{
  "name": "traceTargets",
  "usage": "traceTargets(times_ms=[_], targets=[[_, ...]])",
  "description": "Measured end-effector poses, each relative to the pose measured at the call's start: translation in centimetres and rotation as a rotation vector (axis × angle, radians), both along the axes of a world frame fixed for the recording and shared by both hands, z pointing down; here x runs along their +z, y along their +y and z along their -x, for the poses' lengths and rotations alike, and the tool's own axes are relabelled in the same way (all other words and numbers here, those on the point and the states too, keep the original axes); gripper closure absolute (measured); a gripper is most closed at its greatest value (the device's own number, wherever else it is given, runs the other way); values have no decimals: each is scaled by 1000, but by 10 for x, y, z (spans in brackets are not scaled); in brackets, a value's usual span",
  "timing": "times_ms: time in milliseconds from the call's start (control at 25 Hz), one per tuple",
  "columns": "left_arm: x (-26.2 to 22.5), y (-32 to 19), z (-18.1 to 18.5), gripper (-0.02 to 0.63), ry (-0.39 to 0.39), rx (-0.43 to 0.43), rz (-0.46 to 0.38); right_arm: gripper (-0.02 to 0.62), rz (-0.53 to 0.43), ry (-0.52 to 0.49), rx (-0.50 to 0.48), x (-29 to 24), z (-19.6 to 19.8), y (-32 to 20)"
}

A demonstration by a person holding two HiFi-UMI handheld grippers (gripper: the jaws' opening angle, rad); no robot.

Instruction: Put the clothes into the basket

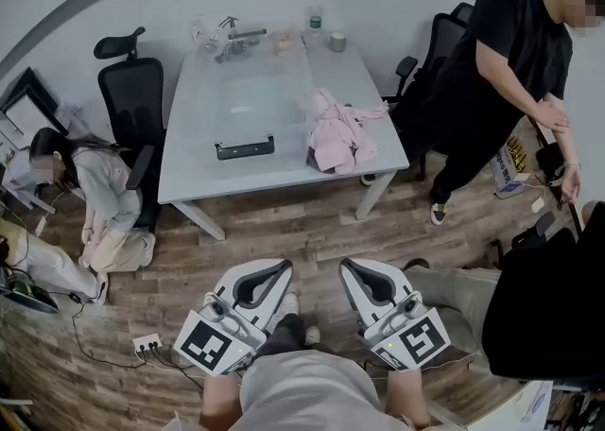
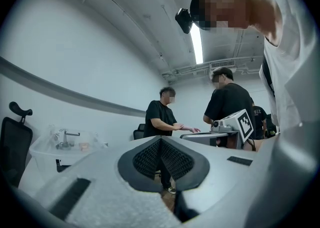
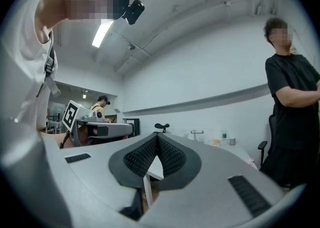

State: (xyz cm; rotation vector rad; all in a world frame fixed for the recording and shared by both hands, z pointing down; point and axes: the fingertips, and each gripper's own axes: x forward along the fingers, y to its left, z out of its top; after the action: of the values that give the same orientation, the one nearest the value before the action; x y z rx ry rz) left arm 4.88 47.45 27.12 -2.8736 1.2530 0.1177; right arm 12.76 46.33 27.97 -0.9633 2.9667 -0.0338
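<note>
Tabletop point(image 1: 189, 160): white and wide. It stands past a strip of wood floor, well apart from both tongs.
Basket point(image 1: 245, 147): I think it is the see-through box in the middle of the tabletop. A black handle is on its near wall, close to the near edge. It looks empty, so no clothes are in it yet.
Clothes point(image 1: 337, 131): one pink heap close to the near right corner of the tabletop. It is just beside the basket, on the basket's right. Its lower end reaches the near edge.
How the clothes feel: I guess soft, floppy and light. They will not break. They will sag and hang down when lifted, and a loose sleeve may drag behind.
Where to grab: pinch a thick fold at the top of the heap, not a thin sleeve end. Two pinches, one on each side, should keep the heap from trailing.
Left tongs point(image 1: 280, 271): the pads are pressed together and nothing is between them. They point level toward the tabletop.
Right tongs point(image 1: 348, 270): closed tight too, with nothing in them. They sit just beside the left tongs, over the floor.
Clothes from the tongs: the heap lies ahead of both, nearly straight in front of the right tongs and ahead to the right of the left tongs. Neither pair touches it. Both must open up before they can pinch.
</note>
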Motion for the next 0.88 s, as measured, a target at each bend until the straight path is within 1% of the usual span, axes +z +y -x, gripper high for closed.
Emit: traceTargets(times_ms=[80,200,400,520,760,880], targets=[[1,-12,0,600,-2,7,8,589,0,7,5,0,1,-12],[0,-30,2,600,5,16,-8,589,4,10,16,0,3,-29],[5,-57,9,600,-10,23,17,589,12,13,28,0,8,-54],[4,-72,12,600,-13,33,16,589,18,16,35,1,12,-70],[8,-100,29,600,3,47,18,589,24,30,51,5,29,-98],[13,-112,37,600,6,61,59,589,26,39,60,7,39,-111]])
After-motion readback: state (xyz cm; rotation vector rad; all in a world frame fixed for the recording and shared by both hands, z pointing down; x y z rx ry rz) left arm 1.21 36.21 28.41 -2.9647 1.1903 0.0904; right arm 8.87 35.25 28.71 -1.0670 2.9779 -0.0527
